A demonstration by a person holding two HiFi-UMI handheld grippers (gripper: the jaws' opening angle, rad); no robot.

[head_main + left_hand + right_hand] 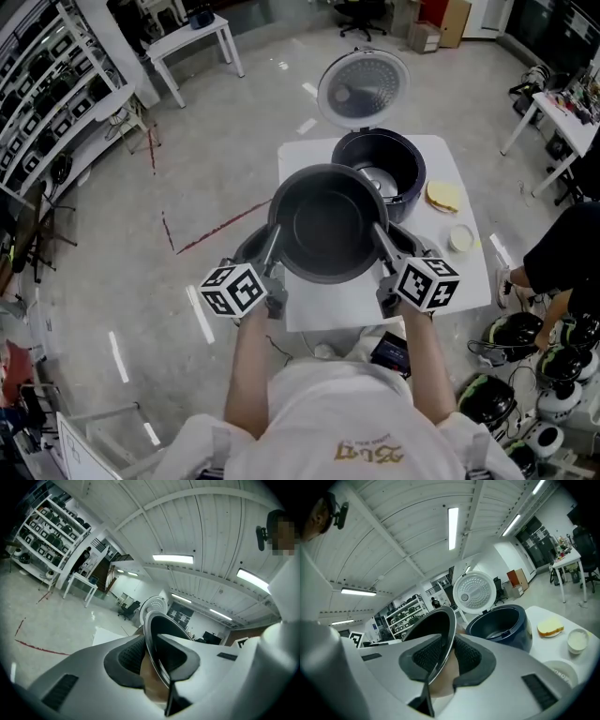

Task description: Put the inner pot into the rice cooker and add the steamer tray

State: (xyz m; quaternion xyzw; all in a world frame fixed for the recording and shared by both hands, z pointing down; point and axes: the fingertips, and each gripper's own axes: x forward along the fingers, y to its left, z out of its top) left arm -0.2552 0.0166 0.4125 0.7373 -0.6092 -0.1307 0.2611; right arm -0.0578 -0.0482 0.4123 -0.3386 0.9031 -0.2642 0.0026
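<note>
The dark inner pot (328, 225) hangs in the air over the white table (300, 159), just in front of the open rice cooker (401, 164). My left gripper (273, 246) is shut on the pot's left rim (157, 639), with the rim pinched between its pads. On the opposite side my right gripper (379, 240) is shut on the right rim (436, 625). The cooker's body (501, 625) is empty inside and its lid (363, 87) stands up behind it. A dark round object (246, 246) lies mostly hidden under the pot; I cannot tell what it is.
A yellow piece on a plate (442, 196) and a small white bowl (460, 238) lie on the table's right side. Helmets (511, 394) lie on the floor at the right, near a standing person (562, 253). Shelves (56, 84) line the left wall.
</note>
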